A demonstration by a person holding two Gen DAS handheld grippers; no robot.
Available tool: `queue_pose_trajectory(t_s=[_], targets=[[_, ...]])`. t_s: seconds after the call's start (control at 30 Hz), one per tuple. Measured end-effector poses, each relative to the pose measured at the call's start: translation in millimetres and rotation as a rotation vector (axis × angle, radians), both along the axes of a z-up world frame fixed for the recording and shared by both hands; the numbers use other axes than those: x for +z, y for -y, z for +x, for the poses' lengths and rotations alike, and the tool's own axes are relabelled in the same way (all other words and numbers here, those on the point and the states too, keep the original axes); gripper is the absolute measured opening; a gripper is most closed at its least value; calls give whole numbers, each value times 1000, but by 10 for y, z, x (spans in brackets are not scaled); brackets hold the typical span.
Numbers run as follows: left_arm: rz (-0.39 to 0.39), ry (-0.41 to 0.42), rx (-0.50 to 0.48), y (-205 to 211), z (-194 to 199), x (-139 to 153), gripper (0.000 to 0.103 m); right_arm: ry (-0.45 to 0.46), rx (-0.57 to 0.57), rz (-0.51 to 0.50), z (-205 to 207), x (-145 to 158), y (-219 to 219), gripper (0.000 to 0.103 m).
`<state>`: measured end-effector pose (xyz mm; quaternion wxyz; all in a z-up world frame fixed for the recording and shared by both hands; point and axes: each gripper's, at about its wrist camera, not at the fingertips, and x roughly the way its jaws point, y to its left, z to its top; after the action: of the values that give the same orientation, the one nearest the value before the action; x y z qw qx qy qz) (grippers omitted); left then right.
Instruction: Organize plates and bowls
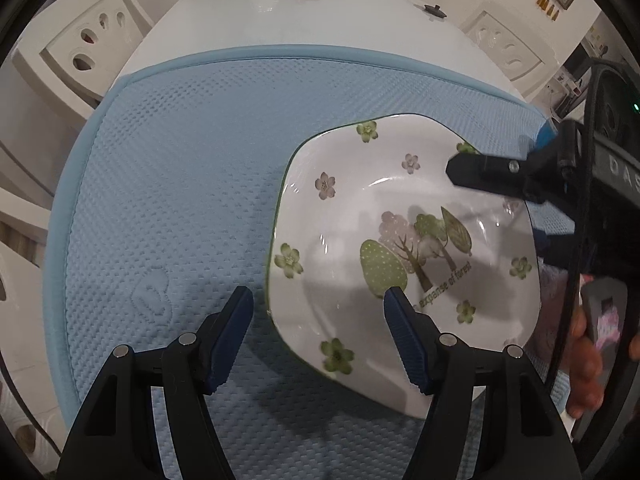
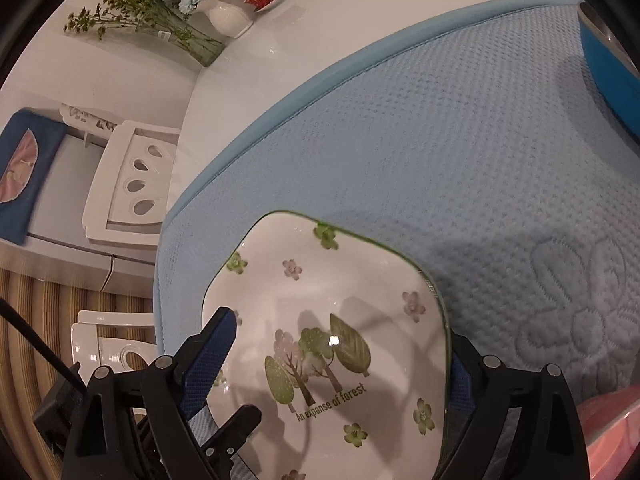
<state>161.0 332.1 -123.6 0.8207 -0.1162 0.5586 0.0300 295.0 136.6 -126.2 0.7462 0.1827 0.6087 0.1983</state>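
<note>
While my left claw (image 1: 318, 300) hangs about half open over the blue mat (image 1: 180, 184), its right finger above the near left edge of the square tree-printed plate (image 1: 404, 248), it grips nothing. The plate lies flat on the mat on the white desk (image 1: 280, 12). My right claw (image 2: 340, 340) straddles the plate, jaws wide, pads not pressing.

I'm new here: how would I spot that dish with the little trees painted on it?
Find the white table, then the blue quilted mat spread over it. The plate lies on the mat, between the two grippers. It is white and squarish with rounded corners and a thin green rim, scattered flowers, and trees above the words "An expanse of forest".
</note>
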Motion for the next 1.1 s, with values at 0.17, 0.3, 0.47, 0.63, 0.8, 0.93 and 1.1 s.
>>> queue_pose_trajectory(t_s=[0.17, 0.3, 0.47, 0.63, 0.8, 0.93, 1.1], targets=[[-6, -5, 30, -98, -56, -4, 65, -100, -3, 70, -195, -146, -113, 94], [19, 1, 64, -232, -114, 24, 65, -71, 17, 29, -313, -140, -272, 99], [0, -24, 118, -435, -194, -37, 65, -61, 63, 22, -369, -155, -519, 100], [1, -30, 173, -608, -272, -60, 65, -61, 130, 22, -440, -179, -787, 101], [18, -38, 199, -712, -352, -80, 65, -74, 152, 57, -528, -212, -981, 102], [28, -5, 196, -754, -407, -60, 65, -84, 175, 78, -495, -221, -985, 101], [-18, 44, 190, -794, -399, -63, 63, -71, 107, 118, -472, -204, -728, 93]])
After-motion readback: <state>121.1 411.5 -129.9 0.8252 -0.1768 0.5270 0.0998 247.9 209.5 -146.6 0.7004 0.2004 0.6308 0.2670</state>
